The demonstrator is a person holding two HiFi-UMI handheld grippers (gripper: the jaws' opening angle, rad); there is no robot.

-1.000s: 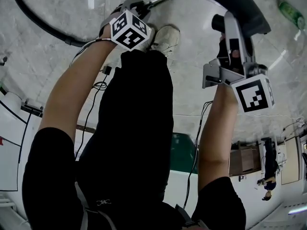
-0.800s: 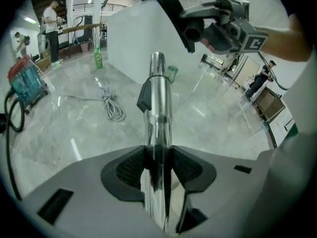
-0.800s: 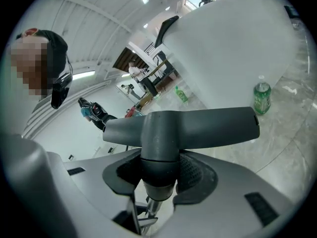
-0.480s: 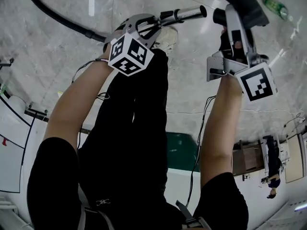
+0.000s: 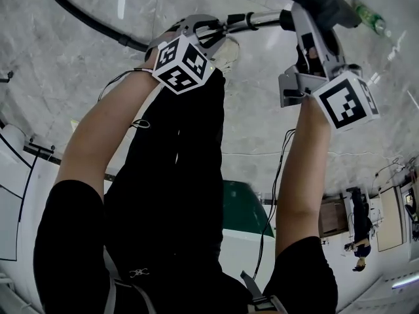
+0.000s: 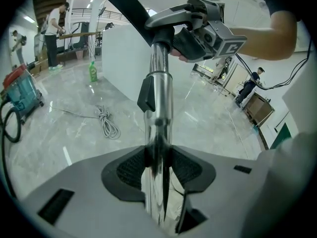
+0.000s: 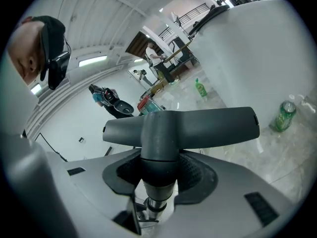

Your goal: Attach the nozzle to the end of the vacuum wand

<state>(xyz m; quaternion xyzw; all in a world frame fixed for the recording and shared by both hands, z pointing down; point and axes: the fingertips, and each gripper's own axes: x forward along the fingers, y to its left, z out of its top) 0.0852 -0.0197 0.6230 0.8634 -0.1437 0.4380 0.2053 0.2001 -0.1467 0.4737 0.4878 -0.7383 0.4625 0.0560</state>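
Observation:
The chrome vacuum wand (image 5: 252,21) runs left to right across the top of the head view. My left gripper (image 5: 211,33) is shut on it, and the tube sits clamped between the left gripper's (image 6: 158,168) pads. My right gripper (image 5: 308,34) is shut on the neck of the dark grey T-shaped nozzle (image 7: 183,125). The wand's far end meets the nozzle neck (image 6: 161,36). A chrome tip (image 7: 155,203) shows just under that neck. How deep it sits I cannot tell.
A black hose (image 5: 85,19) trails off from the wand to the upper left over the marble floor. A green bottle (image 5: 370,19) stands by a white partition. A teal vacuum canister (image 6: 20,90) and a coiled cord (image 6: 106,124) lie on the floor. People stand far off.
Both grippers have risen. The wand's end, apart from the nozzle neck before, has closed the gap and now meets it.

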